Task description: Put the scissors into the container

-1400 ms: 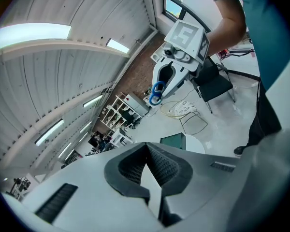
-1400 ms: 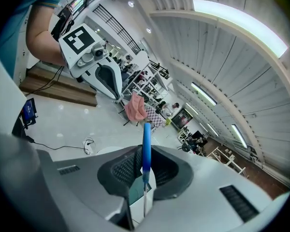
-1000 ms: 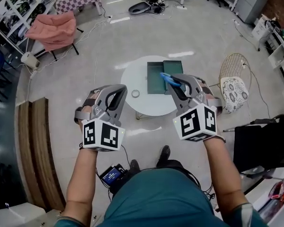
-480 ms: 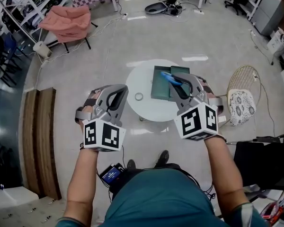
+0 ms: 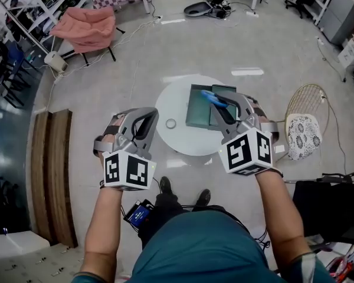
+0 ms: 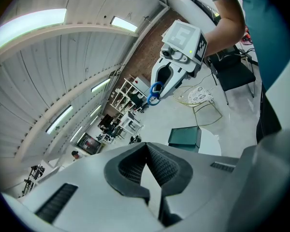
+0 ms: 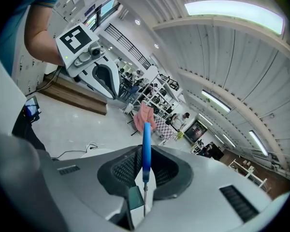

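Observation:
In the head view a green open container (image 5: 207,107) lies on a small round white table (image 5: 178,139) on the floor below me. My right gripper (image 5: 223,105) is shut on the blue-handled scissors (image 5: 214,98), held in the air above the container's right part. In the right gripper view the scissors (image 7: 146,146) stand upright between the shut jaws. My left gripper (image 5: 145,115) hangs left of the table, shut with nothing in it. The left gripper view shows its pads (image 6: 159,166) meeting, with the container (image 6: 185,137) and the scissors (image 6: 155,93) beyond.
A small roll of tape (image 5: 171,123) lies on the table's left part. A wire chair with a patterned cushion (image 5: 304,131) stands to the right, a black chair (image 5: 333,196) nearer right, a wooden bench (image 5: 50,170) at the left, and a pink seat (image 5: 85,28) at the far left.
The head view has shifted a little, so the table and container sit slightly lower and further right. Both grippers keep their pose, and the scissors stay in the right one.

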Action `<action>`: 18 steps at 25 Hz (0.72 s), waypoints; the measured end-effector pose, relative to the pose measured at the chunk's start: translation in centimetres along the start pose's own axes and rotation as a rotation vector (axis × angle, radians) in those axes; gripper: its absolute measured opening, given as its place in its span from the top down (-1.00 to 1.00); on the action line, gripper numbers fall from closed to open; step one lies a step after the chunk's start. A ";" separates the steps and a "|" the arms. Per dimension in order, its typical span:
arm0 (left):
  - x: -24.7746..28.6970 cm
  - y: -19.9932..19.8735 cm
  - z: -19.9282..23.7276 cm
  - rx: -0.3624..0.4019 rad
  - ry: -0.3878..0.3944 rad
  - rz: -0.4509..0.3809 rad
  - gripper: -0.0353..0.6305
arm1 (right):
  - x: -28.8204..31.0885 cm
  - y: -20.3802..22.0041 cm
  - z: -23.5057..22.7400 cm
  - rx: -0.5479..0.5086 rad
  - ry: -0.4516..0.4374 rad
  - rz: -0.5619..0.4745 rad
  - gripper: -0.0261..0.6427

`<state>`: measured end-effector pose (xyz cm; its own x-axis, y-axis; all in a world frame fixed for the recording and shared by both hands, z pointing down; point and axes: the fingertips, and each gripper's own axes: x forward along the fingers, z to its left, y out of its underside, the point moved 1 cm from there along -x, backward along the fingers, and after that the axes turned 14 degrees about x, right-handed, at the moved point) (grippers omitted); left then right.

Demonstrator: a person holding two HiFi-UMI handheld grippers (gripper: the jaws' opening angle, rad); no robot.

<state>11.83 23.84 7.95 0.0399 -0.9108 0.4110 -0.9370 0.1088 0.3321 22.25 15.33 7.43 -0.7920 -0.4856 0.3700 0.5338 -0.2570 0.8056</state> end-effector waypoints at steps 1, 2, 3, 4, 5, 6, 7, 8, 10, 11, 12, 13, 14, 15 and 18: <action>0.9 0.2 0.1 -0.002 0.004 -0.010 0.84 | 0.4 0.5 -0.3 0.004 0.006 0.010 0.72; 1.9 0.6 0.2 -0.004 0.008 -0.019 0.84 | 1.0 0.9 -0.7 0.008 0.013 0.020 0.72; 3.0 1.1 0.4 -0.004 0.012 -0.028 0.84 | 1.7 1.3 -1.2 0.011 0.021 0.028 0.72; 4.2 1.5 0.8 -0.002 0.016 -0.038 0.84 | 2.5 1.6 -1.9 0.013 0.030 0.038 0.72; 5.4 1.9 1.1 0.003 0.022 -0.050 0.84 | 3.2 1.9 -2.6 0.016 0.042 0.049 0.72; 6.5 2.2 1.5 0.011 0.028 -0.066 0.84 | 3.9 2.2 -3.3 0.021 0.056 0.063 0.72; 7.6 2.3 2.0 0.017 0.035 -0.085 0.84 | 4.4 2.5 -4.0 0.027 0.072 0.077 0.72; 8.6 2.5 2.4 0.022 0.041 -0.105 0.84 | 5.0 2.6 -4.6 0.034 0.087 0.090 0.72; 10.5 3.0 3.5 0.034 0.056 -0.143 0.84 | 6.1 2.6 -5.7 0.052 0.119 0.109 0.72; 11.4 3.3 4.0 0.040 0.064 -0.163 0.84 | 6.7 2.5 -6.1 0.062 0.133 0.119 0.72; 12.3 3.7 4.6 0.046 0.071 -0.182 0.84 | 7.3 2.4 -6.4 0.070 0.145 0.129 0.72; 13.0 4.1 5.2 0.052 0.076 -0.198 0.84 | 8.0 2.3 -6.8 0.076 0.155 0.139 0.72; 13.7 4.5 6.0 0.057 0.079 -0.210 0.84 | 8.7 2.1 -7.2 0.082 0.165 0.147 0.72; 14.4 4.9 6.7 0.062 0.082 -0.220 0.84 | 9.4 1.9 -7.7 0.087 0.173 0.153 0.72; 16.5 6.0 8.1 0.074 0.096 -0.240 0.84 | 11.4 1.9 -8.9 0.103 0.193 0.167 0.72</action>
<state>4.11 6.22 9.88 0.2938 -0.8647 0.4075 -0.9192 -0.1385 0.3687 16.87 1.90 9.05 -0.6191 -0.6670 0.4146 0.6117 -0.0784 0.7872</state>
